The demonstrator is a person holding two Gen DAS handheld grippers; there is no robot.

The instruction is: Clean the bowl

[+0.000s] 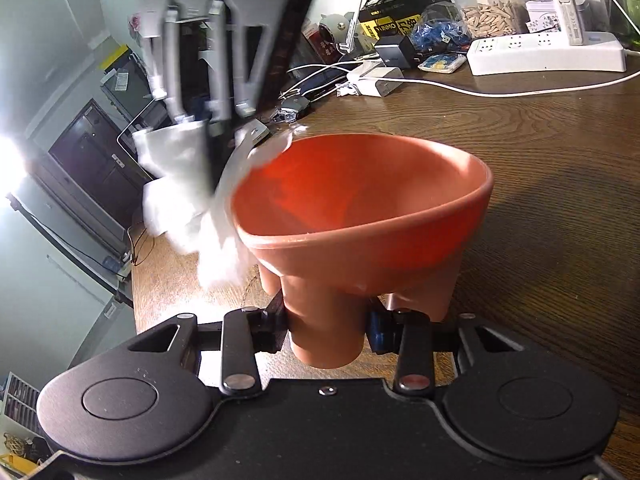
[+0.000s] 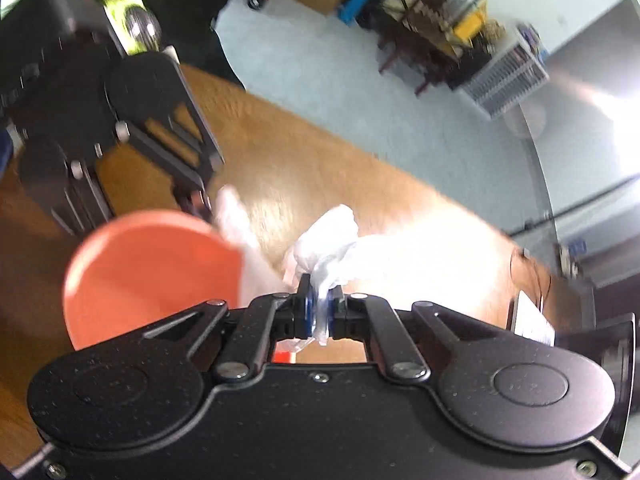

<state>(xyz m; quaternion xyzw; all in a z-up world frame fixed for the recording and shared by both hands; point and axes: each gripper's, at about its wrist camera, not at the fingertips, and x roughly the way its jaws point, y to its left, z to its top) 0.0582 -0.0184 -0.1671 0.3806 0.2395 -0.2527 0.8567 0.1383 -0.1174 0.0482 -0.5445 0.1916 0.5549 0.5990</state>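
Note:
An orange bowl (image 1: 360,200) with stubby round feet is tilted up off the wooden table (image 1: 540,200). My left gripper (image 1: 326,332) is shut on one of its feet. Beside the bowl's left rim, my right gripper (image 1: 204,124) is blurred and hangs from above, shut on a crumpled white tissue (image 1: 184,176) that brushes the rim. In the right wrist view, the right gripper (image 2: 320,308) pinches the tissue (image 2: 332,236) between its blue pads. The bowl (image 2: 148,268) sits low on the left there, with the left gripper (image 2: 192,200) behind it.
The back of the table is cluttered with a white power strip (image 1: 544,54), chargers and cables (image 1: 376,80) and a clear box of wooden pieces (image 1: 488,16). The table's edge (image 1: 136,280) runs down the left, with floor and dark furniture (image 1: 92,160) beyond.

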